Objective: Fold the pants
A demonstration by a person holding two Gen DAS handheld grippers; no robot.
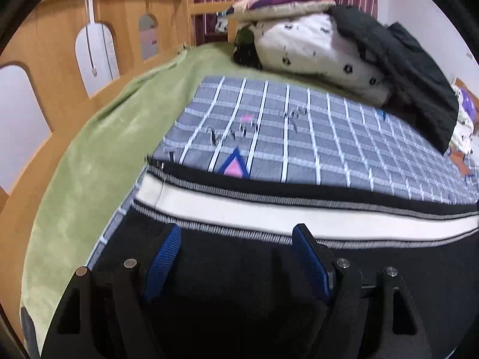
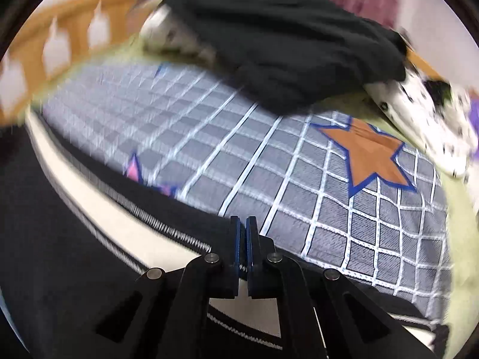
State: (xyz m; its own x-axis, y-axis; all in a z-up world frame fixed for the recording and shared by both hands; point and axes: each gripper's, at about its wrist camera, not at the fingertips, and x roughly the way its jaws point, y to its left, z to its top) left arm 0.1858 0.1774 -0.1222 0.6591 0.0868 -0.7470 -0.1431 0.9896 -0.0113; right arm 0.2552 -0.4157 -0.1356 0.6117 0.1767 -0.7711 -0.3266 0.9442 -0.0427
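Observation:
The black pants (image 1: 239, 272) with a white side stripe (image 1: 269, 209) lie on a grey checked blanket (image 1: 299, 125). My left gripper (image 1: 236, 239) is open, its blue-padded fingers (image 1: 164, 257) just above the black cloth, holding nothing. In the right wrist view the pants (image 2: 60, 224) run along the lower left, the stripe (image 2: 98, 206) slanting down to my right gripper (image 2: 243, 224). Its jaws are closed together at the pants' edge, pinching the cloth. The view is motion-blurred.
The checked blanket (image 2: 299, 179) with an orange star (image 2: 368, 152) lies on a green sheet (image 1: 98, 155). A wooden bed rail (image 1: 54, 45) runs along the left. Pillows (image 1: 314, 45) and a black garment (image 1: 404, 65) are piled at the far side; the garment also shows in the right wrist view (image 2: 284, 36).

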